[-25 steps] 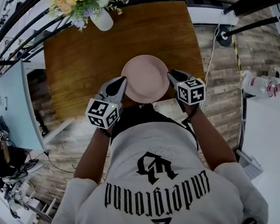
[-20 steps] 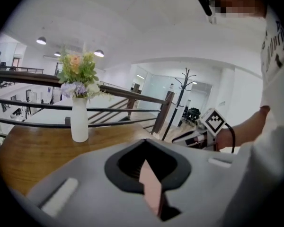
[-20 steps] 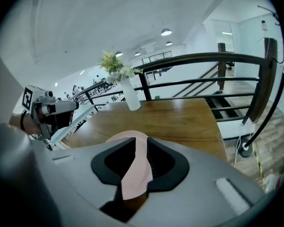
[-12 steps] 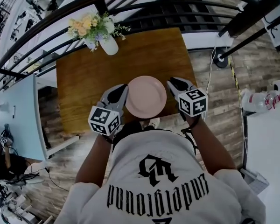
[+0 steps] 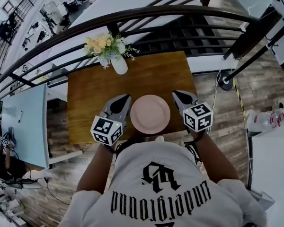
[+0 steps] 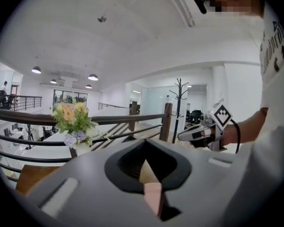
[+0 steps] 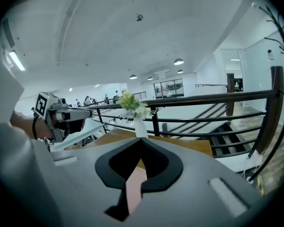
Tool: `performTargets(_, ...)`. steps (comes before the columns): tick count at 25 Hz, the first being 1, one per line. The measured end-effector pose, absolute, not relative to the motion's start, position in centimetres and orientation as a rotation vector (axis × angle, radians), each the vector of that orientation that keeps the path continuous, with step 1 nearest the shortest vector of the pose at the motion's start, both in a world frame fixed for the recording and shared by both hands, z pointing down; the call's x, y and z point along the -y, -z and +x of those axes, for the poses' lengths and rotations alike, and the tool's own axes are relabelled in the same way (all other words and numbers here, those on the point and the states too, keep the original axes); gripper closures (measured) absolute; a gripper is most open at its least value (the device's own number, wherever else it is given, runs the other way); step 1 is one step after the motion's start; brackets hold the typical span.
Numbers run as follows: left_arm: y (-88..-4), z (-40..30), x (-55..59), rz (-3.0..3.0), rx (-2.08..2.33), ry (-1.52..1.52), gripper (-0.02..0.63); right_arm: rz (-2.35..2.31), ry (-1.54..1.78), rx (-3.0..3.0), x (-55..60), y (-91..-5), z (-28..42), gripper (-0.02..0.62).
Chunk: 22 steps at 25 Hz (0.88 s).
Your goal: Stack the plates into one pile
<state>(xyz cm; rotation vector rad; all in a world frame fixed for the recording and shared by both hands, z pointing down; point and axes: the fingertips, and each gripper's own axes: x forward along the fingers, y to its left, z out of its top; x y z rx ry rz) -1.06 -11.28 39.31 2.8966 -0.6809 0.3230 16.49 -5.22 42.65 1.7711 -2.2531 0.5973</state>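
Grippers first: read left gripper and right gripper as nearly closed and empty, with jaws drawn close and only a narrow slot left between. Look through that slot in each gripper view to catch a sliver of pink and of brown wood beyond, not a gripped object. Locate both just beside the pile, one on each flank, held above the wood and, judging by the head view, apart from the rim. Proceed by size. Note table: brown wood, carrying two items only. Find plate: pale pink, round, lying flat at the near middle of the table, close to the front edge, between the two grippers. Treat the plate count as unknown; from above, expect to see one top face only, with no offset rim to betray a lower plate. Search the remaining wood for a loose plate and find none; judge stacking, on that evidence, as probably finished. For the next move, plan little: check the pile for overhang, then draw both grippers back and apart without nudging it toward the near edge. If correcting, spread the jaws wider before approaching the rim, the present slot being judged too narrow to admit it. Lastly, note vase: white, upright at the far left corner, well apart from the plate, holding flowers in yellow, white and lilac, stems inside, blooms spilling over the mouth. Leave untouched.
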Motion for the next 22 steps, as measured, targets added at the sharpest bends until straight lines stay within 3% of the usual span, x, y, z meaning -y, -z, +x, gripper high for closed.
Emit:
performTargets(13,-36.7,-3.6,8.8,2.948,0.591,-0.297,0.560,1.800,-0.556,2.281,3.2,-40.9,13.6,0.592)
performTargets(22,-35.8,-12.4,4.4,2.957,0.522,-0.252,0.560,1.866,-0.455,2.261,-1.6,-38.1,5.3,0.592)
